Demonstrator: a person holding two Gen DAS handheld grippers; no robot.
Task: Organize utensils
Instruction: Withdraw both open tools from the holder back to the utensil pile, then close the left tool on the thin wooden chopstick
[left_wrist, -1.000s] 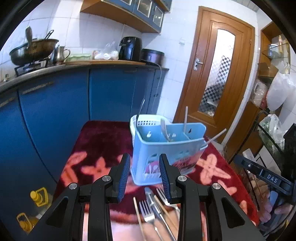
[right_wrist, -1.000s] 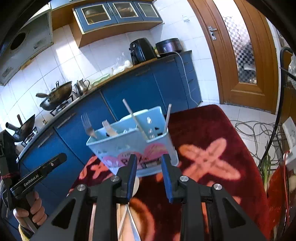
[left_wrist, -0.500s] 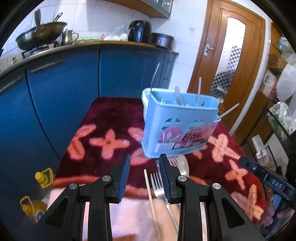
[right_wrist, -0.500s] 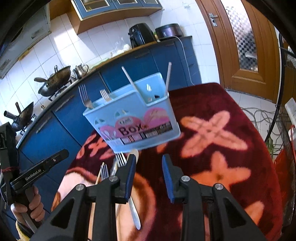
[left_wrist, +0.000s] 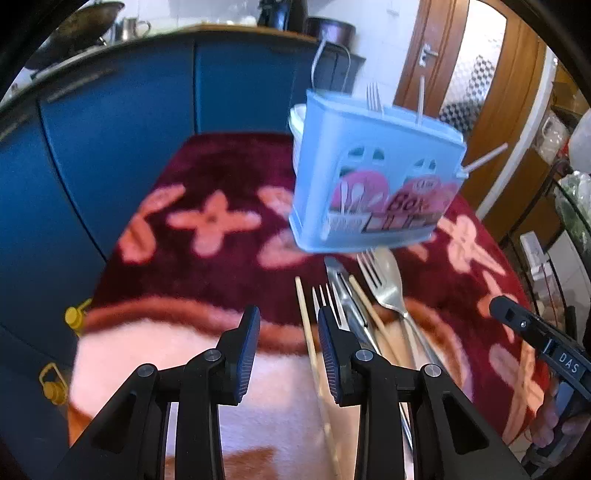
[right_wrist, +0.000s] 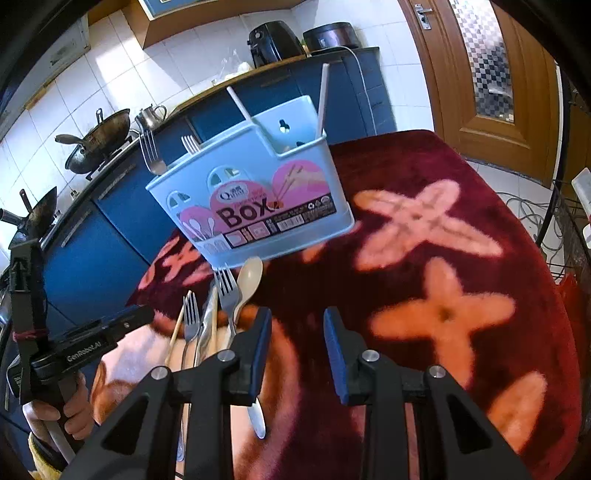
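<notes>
A light blue utensil caddy (right_wrist: 255, 206), labelled "Box", is positioned upright on the dark red floral cloth (right_wrist: 424, 258) covering the bench. Forks (right_wrist: 149, 151) and pale sticks (right_wrist: 323, 96) are seen standing in its compartments. Loose utensils are laid on the cloth directly in front of the caddy: two forks (left_wrist: 371, 273), a spoon (right_wrist: 247, 284), a knife (left_wrist: 341, 291) and wooden chopsticks (left_wrist: 306, 325). The left hand-held gripper (left_wrist: 288, 350) is held partly open and empty above the cloth, just beside the chopsticks. The right hand-held gripper (right_wrist: 297, 350) is likewise partly open, with nothing between its jaws.
</notes>
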